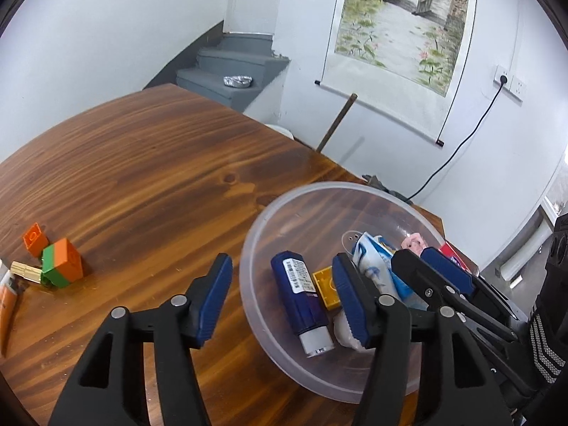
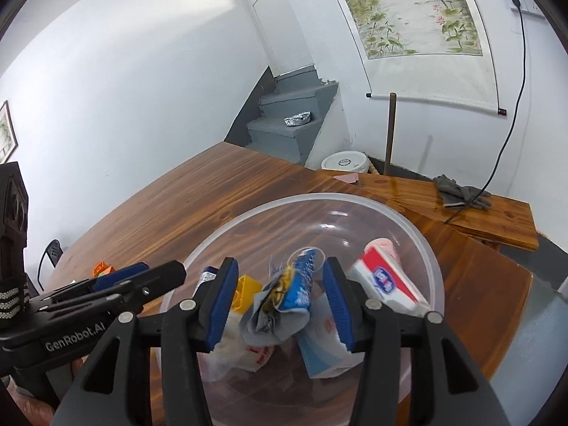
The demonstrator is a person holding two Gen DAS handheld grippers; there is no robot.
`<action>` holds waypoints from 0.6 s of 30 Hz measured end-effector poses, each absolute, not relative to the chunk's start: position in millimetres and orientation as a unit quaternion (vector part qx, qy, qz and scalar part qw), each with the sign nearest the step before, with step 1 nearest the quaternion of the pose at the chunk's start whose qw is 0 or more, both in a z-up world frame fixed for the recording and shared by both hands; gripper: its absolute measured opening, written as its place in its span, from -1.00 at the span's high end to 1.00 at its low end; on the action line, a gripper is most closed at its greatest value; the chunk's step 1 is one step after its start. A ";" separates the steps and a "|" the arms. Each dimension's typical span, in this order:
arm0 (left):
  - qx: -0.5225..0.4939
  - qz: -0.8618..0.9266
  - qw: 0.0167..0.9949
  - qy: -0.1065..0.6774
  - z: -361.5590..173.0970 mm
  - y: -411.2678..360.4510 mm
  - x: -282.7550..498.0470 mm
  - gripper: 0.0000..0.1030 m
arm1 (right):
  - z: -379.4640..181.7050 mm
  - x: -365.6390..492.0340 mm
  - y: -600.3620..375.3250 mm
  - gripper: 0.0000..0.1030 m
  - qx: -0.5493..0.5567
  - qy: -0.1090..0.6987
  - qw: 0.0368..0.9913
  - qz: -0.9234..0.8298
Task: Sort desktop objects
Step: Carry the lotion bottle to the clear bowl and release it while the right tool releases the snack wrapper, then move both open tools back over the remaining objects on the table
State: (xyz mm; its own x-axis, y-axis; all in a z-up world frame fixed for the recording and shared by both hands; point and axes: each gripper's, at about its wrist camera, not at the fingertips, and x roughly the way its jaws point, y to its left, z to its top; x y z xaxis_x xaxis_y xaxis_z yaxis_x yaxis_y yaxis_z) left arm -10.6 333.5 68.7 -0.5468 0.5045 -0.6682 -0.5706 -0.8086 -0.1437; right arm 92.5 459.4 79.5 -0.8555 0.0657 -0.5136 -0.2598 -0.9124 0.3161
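2 grippers, left (image 1: pixel 284 296) and right (image 2: pixel 280 301), gape over bowl (image 1: pixel 269 220).

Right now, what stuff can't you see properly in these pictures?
- Orange lighter, left wrist view: cut off by the picture's left edge.
- Gold piece, left wrist view: partly hidden behind the green-and-orange block.
- Yellow block in the clear bowl: partly hidden by the left gripper finger.
- Crumpled blue wrapper, right wrist view: blurred, print unreadable.
- White packet, right wrist view: partly hidden behind a right gripper finger.
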 end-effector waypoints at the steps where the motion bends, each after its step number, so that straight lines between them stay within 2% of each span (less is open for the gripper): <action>1: -0.360 0.881 0.303 0.049 69.5 331.8 -9.1 -0.22 | 79.5 92.1 458.6 -0.07 -0.255 0.190 0.086 0.944; 13: -0.336 0.898 0.277 0.068 76.6 311.1 -3.6 -0.22 | 82.9 89.9 444.7 -0.07 -0.255 0.183 0.092 0.945; 18: -0.322 0.907 0.258 0.083 79.6 300.6 -0.8 -0.22 | 86.5 90.8 436.1 -0.18 -0.252 0.180 0.091 0.946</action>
State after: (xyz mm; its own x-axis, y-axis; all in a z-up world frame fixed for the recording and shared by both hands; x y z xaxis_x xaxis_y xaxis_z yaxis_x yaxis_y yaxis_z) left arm -0.8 300.6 79.6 -0.6587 0.4155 -0.6273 -0.5220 -0.8528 -0.0167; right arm 90.8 436.1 86.5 -0.8562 0.0823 -0.5101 -0.2638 -0.9185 0.2947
